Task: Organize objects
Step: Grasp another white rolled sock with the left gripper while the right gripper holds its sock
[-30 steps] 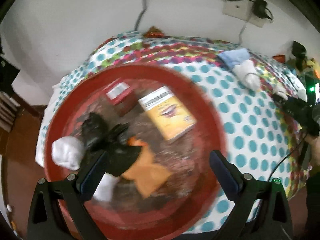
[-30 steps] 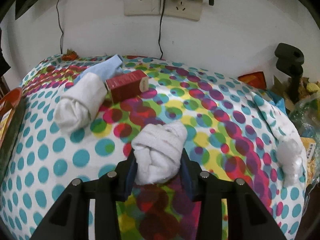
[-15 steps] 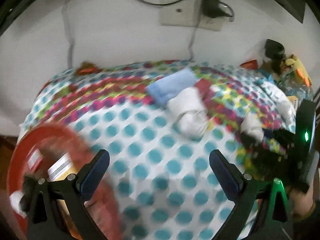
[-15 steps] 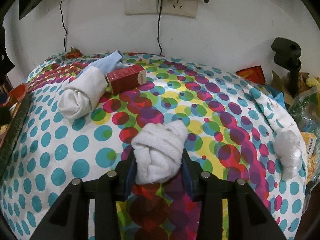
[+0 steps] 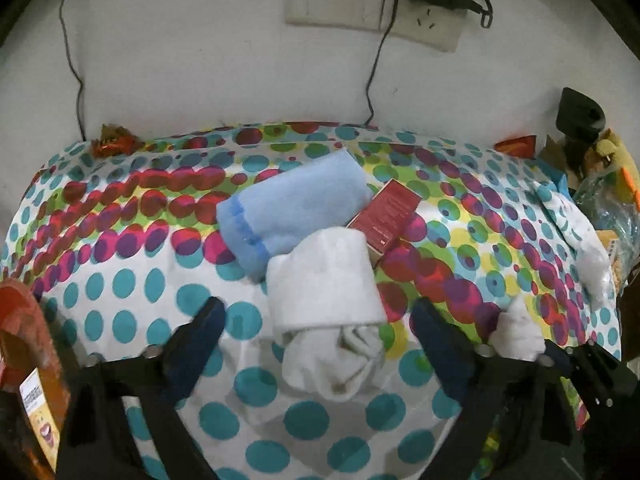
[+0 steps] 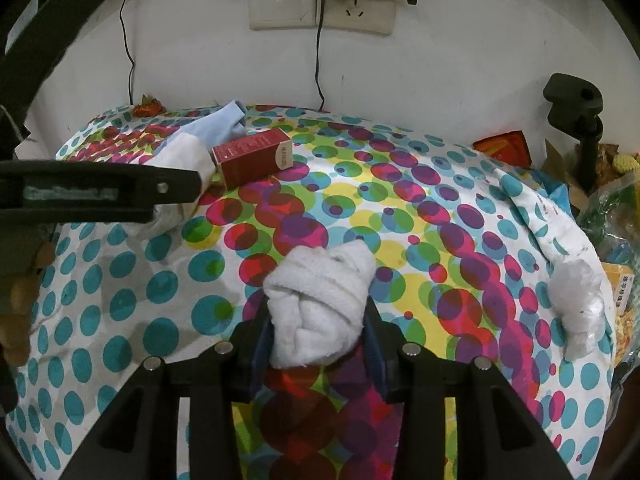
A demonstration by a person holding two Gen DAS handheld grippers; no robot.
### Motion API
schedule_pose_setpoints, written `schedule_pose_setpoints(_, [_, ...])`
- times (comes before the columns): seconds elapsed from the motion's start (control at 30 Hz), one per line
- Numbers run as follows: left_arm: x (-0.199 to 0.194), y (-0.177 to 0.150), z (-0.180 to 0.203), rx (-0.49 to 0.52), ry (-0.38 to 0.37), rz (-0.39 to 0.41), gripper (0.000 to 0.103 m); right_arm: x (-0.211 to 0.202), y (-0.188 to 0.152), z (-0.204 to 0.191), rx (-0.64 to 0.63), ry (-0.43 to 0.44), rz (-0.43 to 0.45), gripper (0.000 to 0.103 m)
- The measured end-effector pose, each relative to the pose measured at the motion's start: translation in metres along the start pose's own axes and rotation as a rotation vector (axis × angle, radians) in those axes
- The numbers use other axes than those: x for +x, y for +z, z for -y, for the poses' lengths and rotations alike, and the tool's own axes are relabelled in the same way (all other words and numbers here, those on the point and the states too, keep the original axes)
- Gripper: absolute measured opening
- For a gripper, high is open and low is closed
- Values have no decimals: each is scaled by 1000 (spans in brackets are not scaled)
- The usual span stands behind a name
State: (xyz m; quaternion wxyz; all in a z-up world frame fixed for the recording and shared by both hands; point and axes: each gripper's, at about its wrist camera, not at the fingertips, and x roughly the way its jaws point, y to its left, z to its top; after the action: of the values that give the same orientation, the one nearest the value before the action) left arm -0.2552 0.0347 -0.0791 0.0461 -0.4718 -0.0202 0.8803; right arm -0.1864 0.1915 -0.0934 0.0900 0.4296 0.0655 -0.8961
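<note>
My left gripper [image 5: 320, 320] is open, its fingers on either side of a rolled white towel [image 5: 326, 300] lying on the dotted tablecloth [image 5: 120, 288]. A rolled light-blue towel [image 5: 288, 208] and a red box [image 5: 386, 216] lie just behind it, touching. My right gripper [image 6: 318, 320] is shut on a small white rolled cloth [image 6: 320, 300]. In the right wrist view the left gripper [image 6: 100, 194] comes in from the left over the white towel [image 6: 180, 156], next to the red box [image 6: 252, 158] and the blue towel [image 6: 218, 126].
A red tray [image 5: 24, 328] with a yellow packet sits at the table's left edge. A white wad [image 6: 578, 304] lies at the right edge. Clutter and a black stand [image 6: 576, 108] are at the far right. The wall with sockets and cables [image 6: 320, 0] is behind.
My left gripper has swung right from over the red tray to the white rolled towel and now straddles it. My right gripper has kept hold of the small white cloth, almost still.
</note>
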Motion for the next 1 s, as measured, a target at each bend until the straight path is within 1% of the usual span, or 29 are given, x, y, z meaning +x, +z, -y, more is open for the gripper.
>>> schedule_pose_setpoints(0.03, [4,0,-1,-5,4,-11,71,0,0,0,0,0,0,42])
schedule_pose_setpoints(0.07, [8,0,-3,-13,-6,-27,57,0,0,0,0,1,0,42])
schedule_pose_setpoints(0.1, [11,-1,-4,-20,-19,-38,48,0,0,1,2,3,0,42])
schedule_pose_setpoints(0.17, [15,-4,-7,-36,-31,-53,46,0,0,0,0,0,0,42])
schedule_pose_setpoints(0.2, [14,-5,-7,-37,-27,-42,40,0,0,1,1,1,0,42])
schedule_pose_setpoints(0.3, [13,-5,-1,-1,-16,-25,34,0,0,0,0,0,0,42])
schedule_pose_setpoints(0.4, [9,-7,1,19,-12,-7,31,1,0,1,0,1,0,42])
schedule_pose_setpoints(0.6, [5,-13,-4,-4,-10,-3,30,1,1,1,0,1,-1,42])
schedule_pose_setpoints(0.87, [-8,-33,-3,25,21,15,30,1,1,1,1,0,-1,42])
schedule_pose_setpoints(1.0, [-14,-43,-3,34,20,20,30,1,1,1,-1,-1,0,42])
